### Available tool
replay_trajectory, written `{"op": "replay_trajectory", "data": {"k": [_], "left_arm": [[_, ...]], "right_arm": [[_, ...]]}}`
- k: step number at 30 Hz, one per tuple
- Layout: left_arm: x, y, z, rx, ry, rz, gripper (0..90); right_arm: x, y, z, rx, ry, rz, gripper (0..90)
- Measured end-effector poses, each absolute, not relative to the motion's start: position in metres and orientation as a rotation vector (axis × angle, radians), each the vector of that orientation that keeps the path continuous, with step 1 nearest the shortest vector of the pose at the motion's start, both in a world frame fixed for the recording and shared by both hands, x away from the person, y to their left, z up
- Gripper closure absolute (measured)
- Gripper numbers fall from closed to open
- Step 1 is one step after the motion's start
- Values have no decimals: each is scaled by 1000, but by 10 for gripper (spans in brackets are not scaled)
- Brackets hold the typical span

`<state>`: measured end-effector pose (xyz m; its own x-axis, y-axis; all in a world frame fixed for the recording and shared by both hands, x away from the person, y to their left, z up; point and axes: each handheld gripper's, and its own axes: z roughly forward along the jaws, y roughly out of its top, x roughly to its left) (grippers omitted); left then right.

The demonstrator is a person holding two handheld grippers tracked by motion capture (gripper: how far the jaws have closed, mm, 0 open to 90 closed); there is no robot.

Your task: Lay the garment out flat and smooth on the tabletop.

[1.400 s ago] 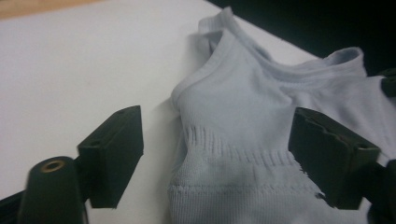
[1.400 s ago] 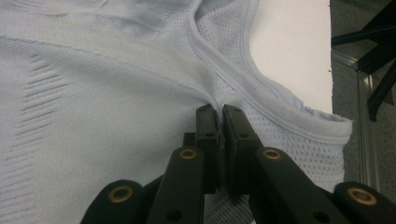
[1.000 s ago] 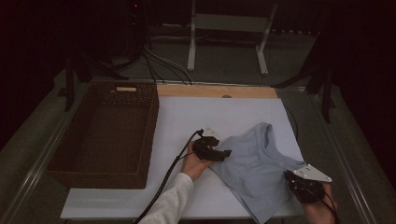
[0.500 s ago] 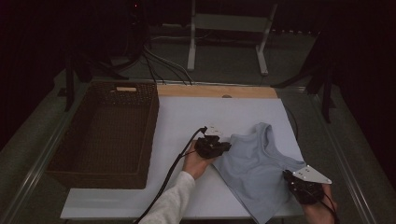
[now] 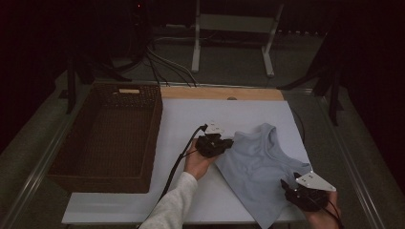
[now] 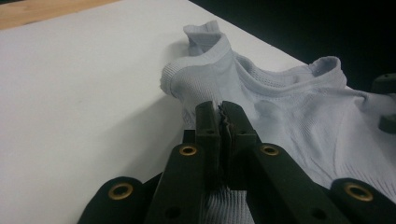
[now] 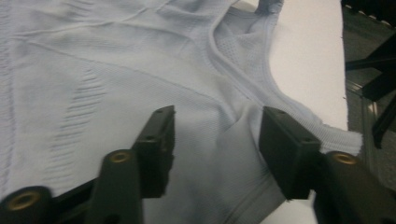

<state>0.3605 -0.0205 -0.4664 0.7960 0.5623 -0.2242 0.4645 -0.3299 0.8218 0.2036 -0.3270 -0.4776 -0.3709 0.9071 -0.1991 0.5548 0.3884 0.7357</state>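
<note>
While the left tool [image 6: 219,109] pinches the top's [image 5: 260,164] edge, the right tool's [image 7: 215,140] just-opened jaws straddle its fabric.

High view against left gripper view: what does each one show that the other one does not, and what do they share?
High view: the brown basket at the table left, the person's sleeve, the whole sleeveless top. Left gripper view: close up, the left claw shut on the top's edge, and the mesh knit. Both: the pale top on the white table.
</note>
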Motion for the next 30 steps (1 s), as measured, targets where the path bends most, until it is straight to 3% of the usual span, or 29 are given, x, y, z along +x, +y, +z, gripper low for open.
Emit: {"op": "replay_trajectory", "data": {"k": [30], "left_arm": [[373, 1, -461, 1981, 849, 180, 876]], "right_arm": [[193, -307, -478, 1222, 2146, 877, 323]]}}
